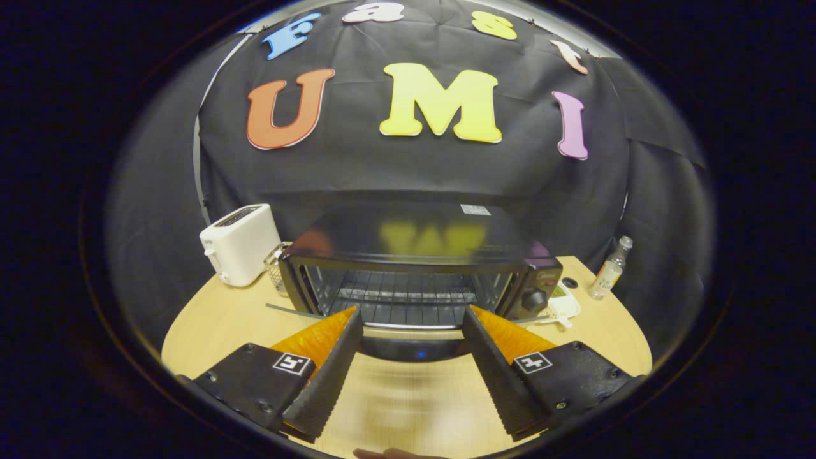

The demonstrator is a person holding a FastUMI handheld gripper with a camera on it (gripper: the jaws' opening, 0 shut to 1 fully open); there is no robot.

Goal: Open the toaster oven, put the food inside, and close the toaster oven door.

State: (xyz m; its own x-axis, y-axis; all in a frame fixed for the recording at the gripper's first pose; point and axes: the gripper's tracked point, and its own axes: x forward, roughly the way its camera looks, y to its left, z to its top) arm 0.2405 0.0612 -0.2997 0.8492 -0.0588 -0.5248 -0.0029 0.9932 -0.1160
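The black toaster oven [414, 236] stands on the round wooden table [210, 319], just beyond my fingers. Its door [414, 349] is folded down toward me, and the wire rack [408, 296] inside shows with nothing on it. My gripper [411, 312] is open, its black-padded fingers [328, 370] spread wide to either side of the lowered door and holding nothing. The control knob [534, 299] sits on the oven's right panel. A small white dish [564, 307] with something yellowish on it lies right of the oven; I cannot make out what it is.
A white slot toaster [239, 243] stands at the back left, with a small mesh container [275, 268] between it and the oven. A small clear bottle [609, 268] and a dark cap [569, 282] sit at the back right. Part of a hand [389, 454] shows below the fingers.
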